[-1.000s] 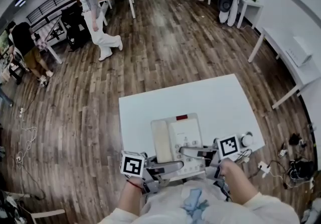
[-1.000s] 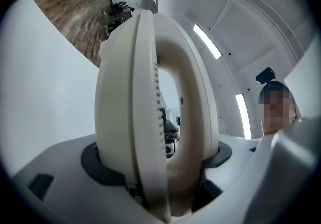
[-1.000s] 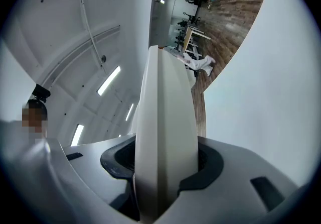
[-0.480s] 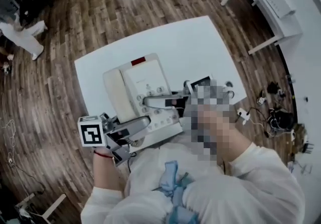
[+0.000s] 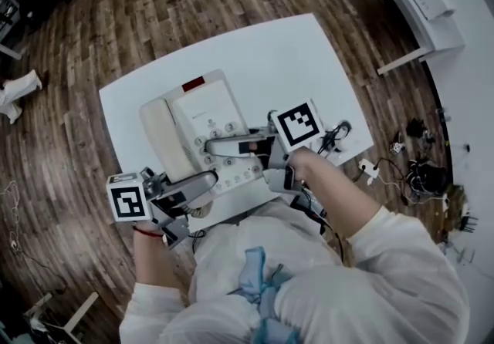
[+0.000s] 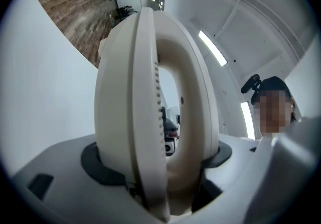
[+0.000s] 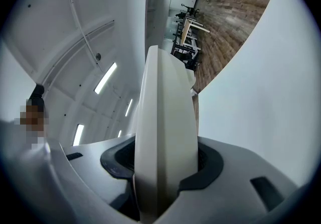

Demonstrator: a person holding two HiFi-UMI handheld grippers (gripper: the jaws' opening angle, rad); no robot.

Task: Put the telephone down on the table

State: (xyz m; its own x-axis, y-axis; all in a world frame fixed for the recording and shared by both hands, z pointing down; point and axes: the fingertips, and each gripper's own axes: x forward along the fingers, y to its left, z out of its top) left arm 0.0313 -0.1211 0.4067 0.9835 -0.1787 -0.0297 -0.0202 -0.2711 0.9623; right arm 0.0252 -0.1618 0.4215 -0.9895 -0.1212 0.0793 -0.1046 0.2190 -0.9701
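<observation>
A cream desk telephone (image 5: pixel 202 115), with its handset (image 5: pixel 160 138) lying along its left side, is held over the near part of the white table (image 5: pixel 285 57). My left gripper (image 5: pixel 207 179) is shut on the phone's near left edge. From the right, my right gripper (image 5: pixel 216 147) is shut on the keypad side. In the left gripper view the telephone (image 6: pixel 150 107) stands edge-on between the jaws of the left gripper (image 6: pixel 160 188). The right gripper view shows the phone's thin edge (image 7: pixel 165 127) clamped in the right gripper (image 7: pixel 163 188). Whether the phone rests on the table I cannot tell.
Dark wooden floor (image 5: pixel 154 3) surrounds the table. A second white table (image 5: pixel 432 11) stands at the upper right. Black cables and plugs (image 5: pixel 417 161) lie on the floor to the right, and a small dark cable (image 5: pixel 336 134) sits by the table's right edge.
The head view has tipped down and swung, so table and phone sit further left in the picture. Both grippers stay shut on the phone, and the right marker cube now shows plainly.
</observation>
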